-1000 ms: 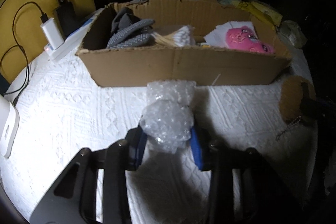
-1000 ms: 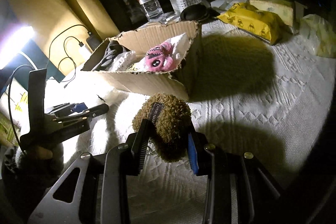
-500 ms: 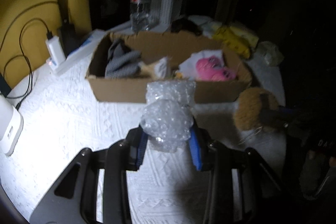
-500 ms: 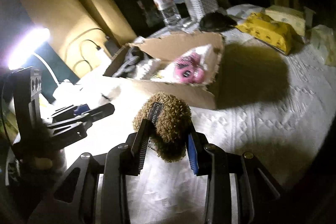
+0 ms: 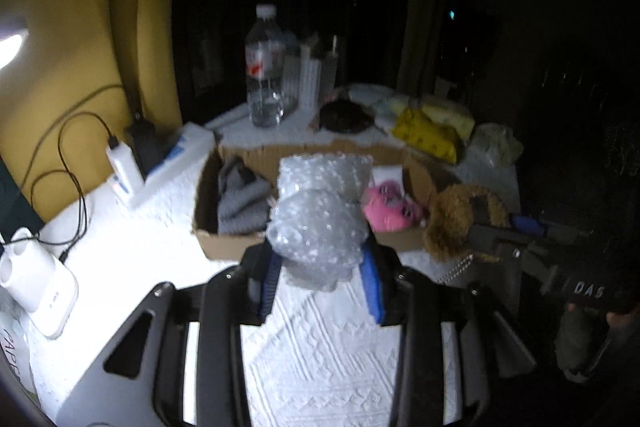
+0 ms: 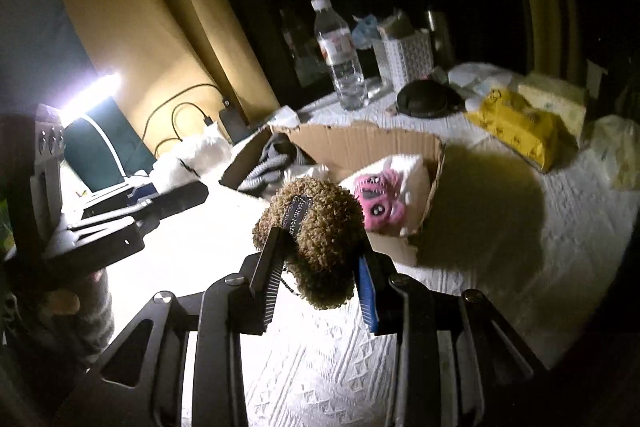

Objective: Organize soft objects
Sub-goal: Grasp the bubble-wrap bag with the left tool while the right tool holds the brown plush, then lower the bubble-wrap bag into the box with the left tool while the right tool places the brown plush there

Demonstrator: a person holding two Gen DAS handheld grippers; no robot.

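Your left gripper held the bubble wrap; your right gripper pinched the brown plush. The cardboard box lay just ahead of both, its long axis crosswise; the right probably sat nearer its open end.

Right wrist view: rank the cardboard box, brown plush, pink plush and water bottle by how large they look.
1. cardboard box
2. brown plush, inflated by nearness to the camera
3. water bottle and pink plush look about alike; unranked.
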